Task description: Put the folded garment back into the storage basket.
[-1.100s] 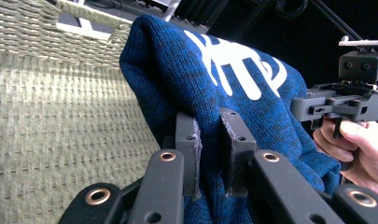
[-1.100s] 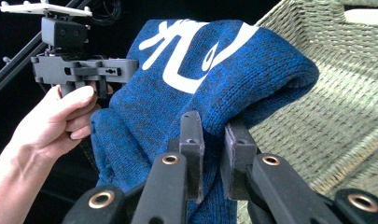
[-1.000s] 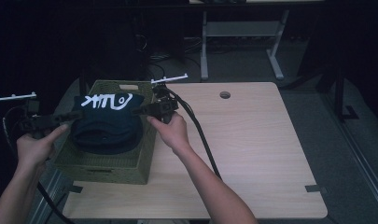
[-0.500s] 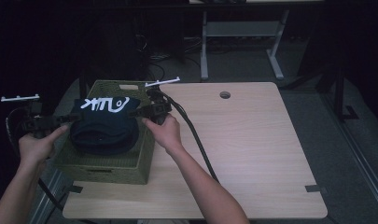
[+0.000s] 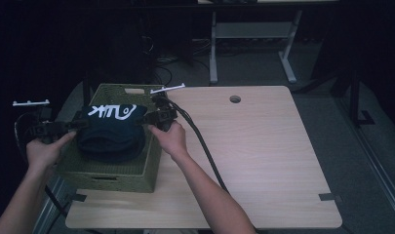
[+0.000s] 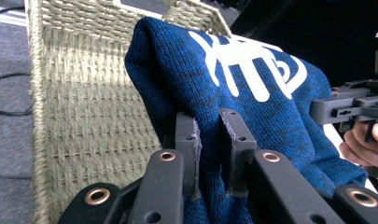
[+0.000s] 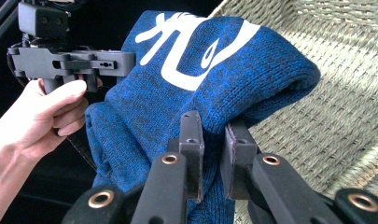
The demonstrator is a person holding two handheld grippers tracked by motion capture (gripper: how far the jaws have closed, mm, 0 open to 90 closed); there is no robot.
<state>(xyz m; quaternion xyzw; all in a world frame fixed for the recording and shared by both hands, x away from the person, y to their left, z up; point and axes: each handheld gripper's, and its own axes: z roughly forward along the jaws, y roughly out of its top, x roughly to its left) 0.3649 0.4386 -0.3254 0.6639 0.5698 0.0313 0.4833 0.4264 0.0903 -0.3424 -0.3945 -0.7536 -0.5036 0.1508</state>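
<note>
Both grippers are clamped on the same folded blue sweater [image 5: 112, 132]: the left gripper [image 6: 209, 140] pinches a fold of its knit at one end and the right gripper [image 7: 213, 140] pinches the opposite end, so the garment hangs stretched between them. It is a dark blue, slightly mottled knit with large white looping lettering across its upper face, the rest of the fabric bunched and sagging below. The sweater sits over the open top of the green woven basket [image 5: 107, 173] at the left side of the wooden table [image 5: 263, 156], its lower folds inside the basket walls.
</note>
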